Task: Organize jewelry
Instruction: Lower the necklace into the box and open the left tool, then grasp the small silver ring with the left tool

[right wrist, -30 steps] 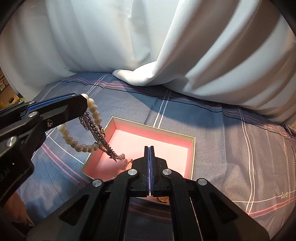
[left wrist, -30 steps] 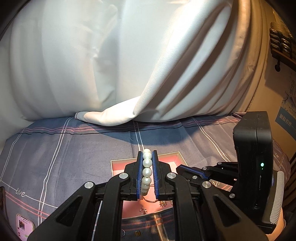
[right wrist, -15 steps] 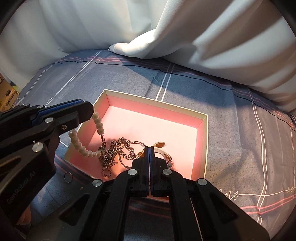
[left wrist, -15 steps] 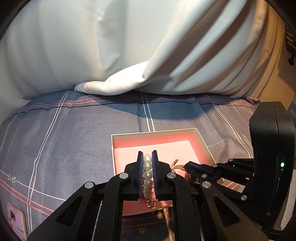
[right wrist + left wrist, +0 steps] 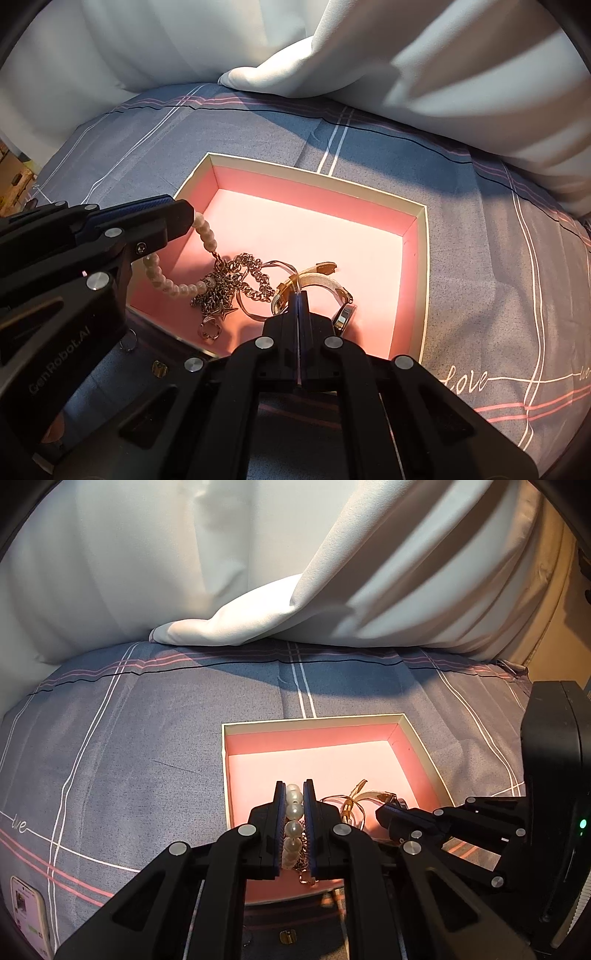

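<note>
Down it comes: the left gripper (image 5: 294,805), clamped on the white pearl strand (image 5: 173,284), has lowered its tangled gold chain (image 5: 236,280) onto the pink-lined open box (image 5: 419,236) floor by the near-left corner, release seemingly next, while the right gripper (image 5: 298,295) stays pinched together, seemingly holding nothing.

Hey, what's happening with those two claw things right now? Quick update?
Left gripper shut on pearl strand. Right gripper shut, apparently empty. Chain in pink box, tangled with pearls. Small ring lying outside box.
</note>
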Tool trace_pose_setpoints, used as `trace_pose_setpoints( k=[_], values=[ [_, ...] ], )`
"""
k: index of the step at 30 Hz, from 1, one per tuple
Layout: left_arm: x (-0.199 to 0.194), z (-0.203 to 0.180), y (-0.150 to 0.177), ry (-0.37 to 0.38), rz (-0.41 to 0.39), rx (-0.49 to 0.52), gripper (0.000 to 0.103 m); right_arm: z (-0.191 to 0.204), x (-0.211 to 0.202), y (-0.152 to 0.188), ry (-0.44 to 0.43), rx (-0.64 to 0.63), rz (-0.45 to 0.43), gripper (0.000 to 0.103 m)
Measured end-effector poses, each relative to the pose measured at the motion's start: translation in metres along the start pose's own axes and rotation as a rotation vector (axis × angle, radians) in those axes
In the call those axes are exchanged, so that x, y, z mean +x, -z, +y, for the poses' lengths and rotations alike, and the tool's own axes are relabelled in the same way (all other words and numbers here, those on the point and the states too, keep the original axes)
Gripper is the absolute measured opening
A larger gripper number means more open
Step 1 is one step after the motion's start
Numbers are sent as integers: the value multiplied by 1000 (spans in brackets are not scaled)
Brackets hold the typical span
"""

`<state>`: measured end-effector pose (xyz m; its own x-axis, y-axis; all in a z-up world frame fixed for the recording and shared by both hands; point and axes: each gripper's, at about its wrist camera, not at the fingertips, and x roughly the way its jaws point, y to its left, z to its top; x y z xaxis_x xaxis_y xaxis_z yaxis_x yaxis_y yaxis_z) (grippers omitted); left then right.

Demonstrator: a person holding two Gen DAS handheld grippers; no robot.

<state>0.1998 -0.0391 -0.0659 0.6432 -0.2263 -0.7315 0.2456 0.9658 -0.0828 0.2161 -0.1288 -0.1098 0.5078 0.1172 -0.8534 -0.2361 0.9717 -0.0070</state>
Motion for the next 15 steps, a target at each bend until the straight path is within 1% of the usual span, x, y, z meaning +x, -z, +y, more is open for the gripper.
trace_pose_setpoints(
  k=[1,2,3,4,5,8,10,13,15],
  values=[
    [0,0,0,0,3,-4,15,1,-1,1,16,-6,-1,4],
    [-2,1,-1,0,3,-12,25,2,-3,2,34,-12,-8,17],
    [-5,2,-1,-2,-5,-24,52,2,-6,4,51,-13,-16,45],
    [-10,4,-2,-7,-23,-38,74,2,-10,6,79,-17,-36,61],
    [-17,7,-1,-3,-48,-48,75,2,-16,9,103,-26,-57,74],
    [-33,14,-1,15,-75,-49,78,-2,-31,19,111,-17,-85,74],
    [-44,20,5,24,-89,-56,82,-7,-40,29,106,5,-103,74],
    [-51,28,22,46,-70,-56,83,-14,-48,51,85,43,-101,74],
    [-53,31,40,32,-47,-46,83,-15,-49,66,79,54,-87,74]
  ],
)
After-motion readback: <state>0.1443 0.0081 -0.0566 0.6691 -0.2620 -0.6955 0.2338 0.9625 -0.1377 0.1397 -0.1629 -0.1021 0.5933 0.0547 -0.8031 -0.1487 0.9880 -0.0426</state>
